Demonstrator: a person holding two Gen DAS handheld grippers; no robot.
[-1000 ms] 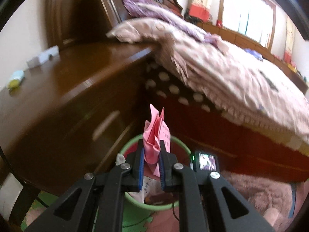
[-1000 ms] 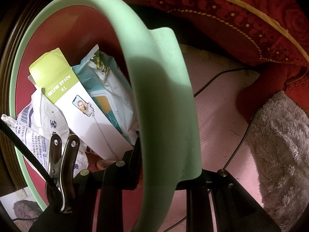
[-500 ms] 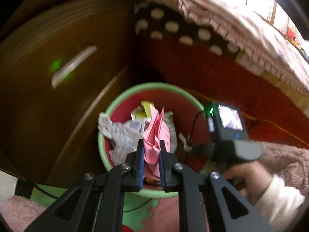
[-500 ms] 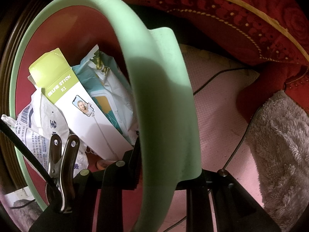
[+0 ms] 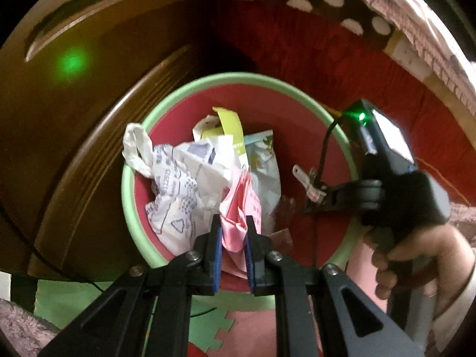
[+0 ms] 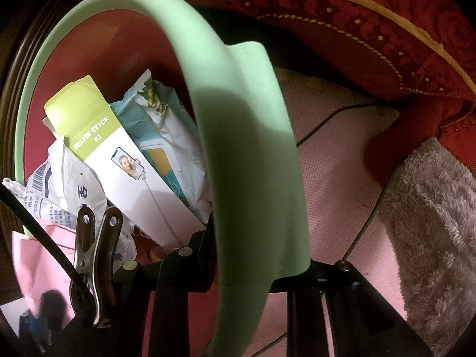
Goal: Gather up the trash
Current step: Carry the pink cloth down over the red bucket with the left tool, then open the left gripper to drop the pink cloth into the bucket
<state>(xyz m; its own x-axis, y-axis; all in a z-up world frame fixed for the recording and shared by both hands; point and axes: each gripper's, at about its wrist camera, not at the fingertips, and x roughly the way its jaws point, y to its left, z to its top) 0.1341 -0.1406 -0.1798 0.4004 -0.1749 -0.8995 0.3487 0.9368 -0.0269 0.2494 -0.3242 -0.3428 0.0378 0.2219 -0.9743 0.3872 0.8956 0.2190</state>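
Note:
A crumpled pink paper [image 5: 238, 208] is pinched between the blue pads of my left gripper [image 5: 233, 226], just above the open mouth of a trash bin with a green rim [image 5: 232, 78] and a red inside. The same pink paper [image 6: 38, 267] shows blurred at the lower left of the right wrist view. My right gripper [image 6: 258, 253] is shut on the bin's green rim [image 6: 238, 148], one finger inside and one outside. In the left wrist view a hand holds that right gripper [image 5: 327, 199] at the bin's right side. A white plastic bag [image 5: 178, 184], a selfie stick box [image 6: 125, 160] and a wipes pack [image 6: 169, 136] lie in the bin.
A dark wooden cabinet [image 5: 89, 89] stands close on the bin's left, and a bed with a red skirt [image 5: 327, 44] rises behind it. The bin sits on pink and green foam floor tiles [image 5: 238, 327]. A fluffy rug [image 6: 431, 223] and a thin cable [image 6: 342, 119] lie to its right. A metal clip [image 6: 95, 261] hangs from the right gripper.
My left gripper has come down with the pink paper from beside the cabinet top to just over the bin. The paper has entered the right wrist view. The right gripper has not moved.

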